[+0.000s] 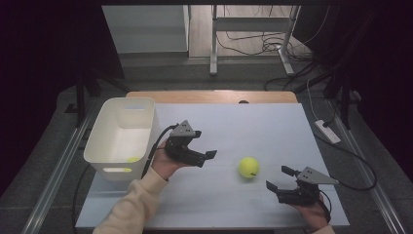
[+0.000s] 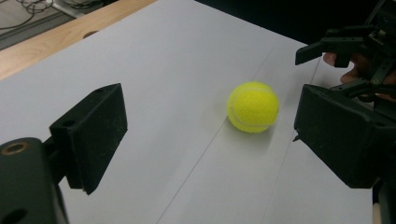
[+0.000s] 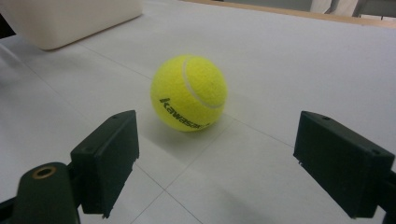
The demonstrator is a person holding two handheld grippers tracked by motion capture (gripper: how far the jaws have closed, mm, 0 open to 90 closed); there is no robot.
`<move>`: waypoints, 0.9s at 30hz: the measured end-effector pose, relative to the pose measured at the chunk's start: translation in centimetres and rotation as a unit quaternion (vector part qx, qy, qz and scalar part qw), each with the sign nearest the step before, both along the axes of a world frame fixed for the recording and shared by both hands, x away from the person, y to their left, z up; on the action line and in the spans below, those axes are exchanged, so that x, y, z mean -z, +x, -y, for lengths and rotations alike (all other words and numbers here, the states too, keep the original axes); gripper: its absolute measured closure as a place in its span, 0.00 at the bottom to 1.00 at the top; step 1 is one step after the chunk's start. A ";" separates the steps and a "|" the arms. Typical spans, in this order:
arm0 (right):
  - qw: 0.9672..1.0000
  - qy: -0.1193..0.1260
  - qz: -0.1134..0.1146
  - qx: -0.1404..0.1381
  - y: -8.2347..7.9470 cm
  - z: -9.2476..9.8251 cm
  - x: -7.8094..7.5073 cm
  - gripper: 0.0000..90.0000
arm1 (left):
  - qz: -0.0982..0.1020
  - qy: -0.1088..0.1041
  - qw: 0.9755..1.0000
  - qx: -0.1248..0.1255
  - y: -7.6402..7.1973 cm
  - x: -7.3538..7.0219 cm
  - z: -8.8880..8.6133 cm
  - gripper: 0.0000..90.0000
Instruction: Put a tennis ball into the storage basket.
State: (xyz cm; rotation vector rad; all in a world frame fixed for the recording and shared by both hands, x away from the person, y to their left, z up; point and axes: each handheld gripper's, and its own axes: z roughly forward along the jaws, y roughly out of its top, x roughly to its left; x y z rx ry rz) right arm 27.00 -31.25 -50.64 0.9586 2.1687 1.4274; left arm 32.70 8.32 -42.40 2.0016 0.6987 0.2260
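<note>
A yellow tennis ball [image 1: 249, 167] lies on the white table sheet [image 1: 234, 126], right of centre. My left gripper [image 1: 204, 157] hovers to its left, beside the white bin, jaws open and pointing at the ball. In the left gripper view the ball [image 2: 253, 107] lies ahead of the open left gripper [image 2: 210, 126], nearer the right jaw and apart from both. My right gripper [image 1: 279, 178] rests near the front right, open and aimed at the ball from the other side. In the right gripper view the ball [image 3: 189, 93] sits a little beyond the wide-open right gripper [image 3: 215, 149], untouched.
A white plastic bin [image 1: 124, 134] stands at the table's left edge with another yellow ball [image 1: 132, 159] inside. The bin's corner [image 3: 70, 18] shows in the right gripper view. A wooden table edge [image 1: 209, 96] runs along the back. The right gripper [image 2: 334, 65] appears beyond the ball in the left gripper view.
</note>
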 end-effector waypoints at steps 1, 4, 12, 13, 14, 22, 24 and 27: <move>1.000 0.000 0.000 0.000 0.0 0.0 0.0 0.16 | 0.000 0.001 1.000 0.001 0.0 0.0 0.1 0.12; 1.000 0.000 0.000 -0.001 0.1 -0.1 0.0 0.16 | -0.001 0.001 1.000 0.003 0.1 0.1 0.3 0.12; 1.000 0.000 0.001 -0.002 0.1 -0.1 0.0 0.16 | -0.005 0.001 1.000 0.005 0.3 0.4 0.8 0.12; 1.000 0.000 0.001 -0.002 0.1 -0.1 0.0 0.16 | -0.005 0.001 1.000 0.006 0.3 0.4 0.9 0.12; 1.000 0.000 0.001 -0.002 0.1 -0.1 0.0 0.16 | -0.005 0.001 1.000 0.007 0.3 0.4 1.0 0.12; 1.000 0.002 0.002 -0.001 0.1 -0.1 0.0 0.16 | -0.008 0.004 1.000 0.016 0.6 0.8 1.8 0.12; 1.000 0.002 0.002 -0.001 0.0 -0.1 0.0 0.16 | -0.011 0.003 1.000 0.019 0.7 1.0 2.2 0.12; 1.000 0.002 0.002 0.000 0.0 0.0 0.0 0.16 | -0.012 0.003 1.000 0.022 0.8 1.2 2.4 0.12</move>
